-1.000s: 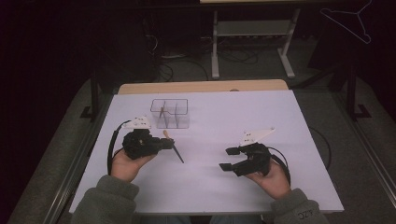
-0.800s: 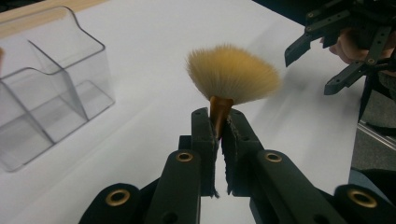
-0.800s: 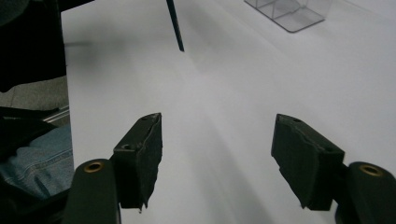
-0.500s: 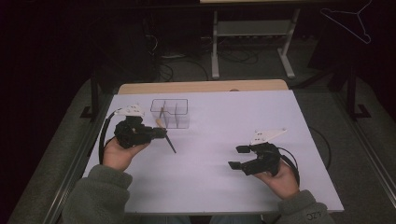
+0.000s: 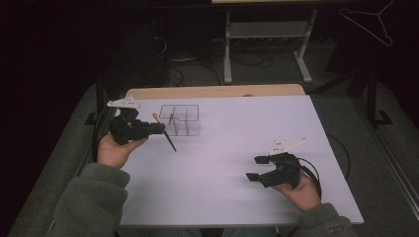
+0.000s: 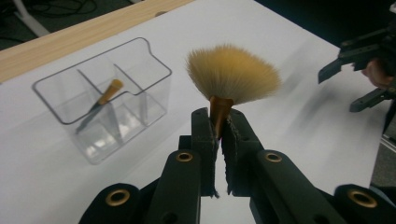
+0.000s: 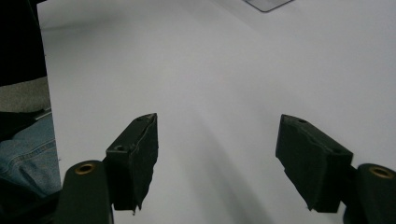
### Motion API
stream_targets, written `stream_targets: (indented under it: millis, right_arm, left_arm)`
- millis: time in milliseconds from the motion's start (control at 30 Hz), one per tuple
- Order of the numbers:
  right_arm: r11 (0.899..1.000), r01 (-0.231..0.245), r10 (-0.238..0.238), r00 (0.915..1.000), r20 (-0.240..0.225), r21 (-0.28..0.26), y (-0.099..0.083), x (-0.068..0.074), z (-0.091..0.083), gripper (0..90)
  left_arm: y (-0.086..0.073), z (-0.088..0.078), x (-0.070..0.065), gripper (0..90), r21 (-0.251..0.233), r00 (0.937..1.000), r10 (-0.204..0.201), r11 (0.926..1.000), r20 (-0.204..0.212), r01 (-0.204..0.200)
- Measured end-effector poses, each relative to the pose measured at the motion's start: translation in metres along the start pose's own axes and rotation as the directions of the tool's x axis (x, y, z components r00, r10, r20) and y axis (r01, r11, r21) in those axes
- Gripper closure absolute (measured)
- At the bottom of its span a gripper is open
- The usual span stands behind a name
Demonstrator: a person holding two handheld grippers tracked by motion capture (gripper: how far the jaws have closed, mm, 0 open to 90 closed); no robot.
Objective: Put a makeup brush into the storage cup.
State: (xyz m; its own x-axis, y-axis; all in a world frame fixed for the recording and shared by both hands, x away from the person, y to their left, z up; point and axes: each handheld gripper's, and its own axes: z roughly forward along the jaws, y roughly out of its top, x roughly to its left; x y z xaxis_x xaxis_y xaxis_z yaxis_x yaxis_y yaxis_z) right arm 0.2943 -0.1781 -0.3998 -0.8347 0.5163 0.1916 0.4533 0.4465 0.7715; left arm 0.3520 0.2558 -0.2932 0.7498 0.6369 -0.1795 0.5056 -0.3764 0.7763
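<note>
My left gripper (image 5: 159, 128) is shut on a fan brush (image 5: 169, 140) and held just left of a clear divided organizer (image 5: 180, 120). In the left gripper view the jaws (image 6: 218, 126) clamp the brush's copper ferrule, and its tan bristles (image 6: 233, 74) spread above them. The brush's dark handle slants down toward the table. The organizer (image 6: 140, 100) stands to the left and holds a small brush (image 6: 100, 103) in one compartment. My right gripper (image 5: 258, 168) rests open near the front right of the table, with nothing between its jaws (image 7: 217, 149). It also shows far right (image 6: 359, 70).
A white sheet (image 5: 232, 148) covers the table, with a wooden edge (image 5: 212, 91) at the back. Past the table stand a metal frame (image 5: 267, 39) and loose cables on the floor. A wire hanger (image 5: 370, 17) hangs at the top right.
My left gripper has carried the brush left and back, up beside the organizer. My right gripper has drifted right and toward the front edge, still open.
</note>
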Motion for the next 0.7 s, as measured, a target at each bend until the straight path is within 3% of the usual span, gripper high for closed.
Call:
stream_targets:
  millis: [300,700]
  right_arm:
    - [1.000,-0.006,0.006,1.0000,0.004,-0.006,-0.001,-0.001,-0.004,29.1]
    - [1.000,-0.005,0.005,0.9999,0.009,-0.019,-0.001,-0.002,-0.007,28.8]
  left_arm:
    - [0.014,-0.013,0.011,83.5,-0.003,0.9989,-0.024,0.9997,-0.041,0.024]
    - [0.042,-0.019,0.024,83.6,0.033,0.9917,-0.009,0.9994,-0.128,0.013]
